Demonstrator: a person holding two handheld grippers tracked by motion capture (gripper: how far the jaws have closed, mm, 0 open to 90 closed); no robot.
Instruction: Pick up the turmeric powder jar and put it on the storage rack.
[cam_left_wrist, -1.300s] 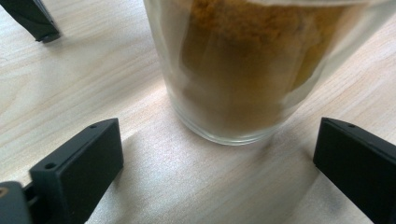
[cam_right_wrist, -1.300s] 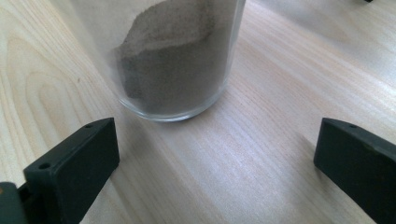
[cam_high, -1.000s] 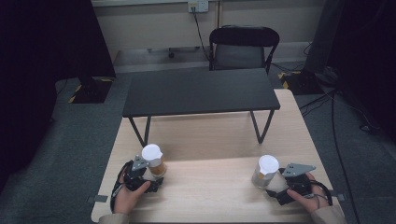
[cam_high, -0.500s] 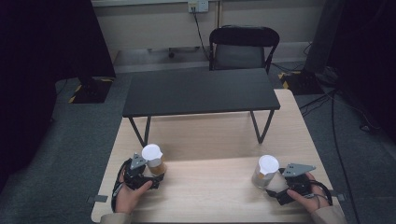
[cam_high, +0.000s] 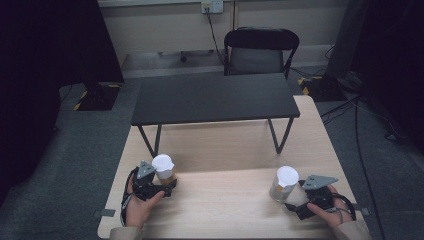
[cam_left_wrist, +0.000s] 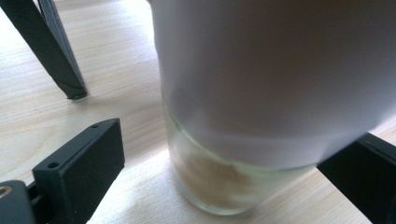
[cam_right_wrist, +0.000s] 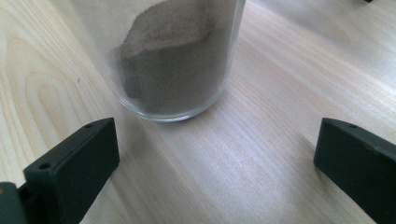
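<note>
Two glass jars with white tops are stood on the light wooden table (cam_high: 225, 150), one near each front corner, so that each can be reached by one gripper.

The left jar (cam_high: 163, 169) is stood near the front left corner. The left gripper (cam_high: 162, 186) is set around it with its jaws apart: in the left gripper view the left jaw is seen clear of the glass (cam_left_wrist: 219, 177), while contact at the right jaw cannot be told.

The right jar (cam_high: 284, 184) is stood near the front right corner, just ahead of the right gripper (cam_high: 295, 197), whose jaws are spread wide and are not yet around it.

The layout and a black low table (cam_high: 215, 97) farther back are given by the high view. The contents are disclosed by the gripper views: brown powder (cam_right_wrist: 173, 60) heaped in the right jar, and a thin pale-brown layer in the left jar's base.
</note>
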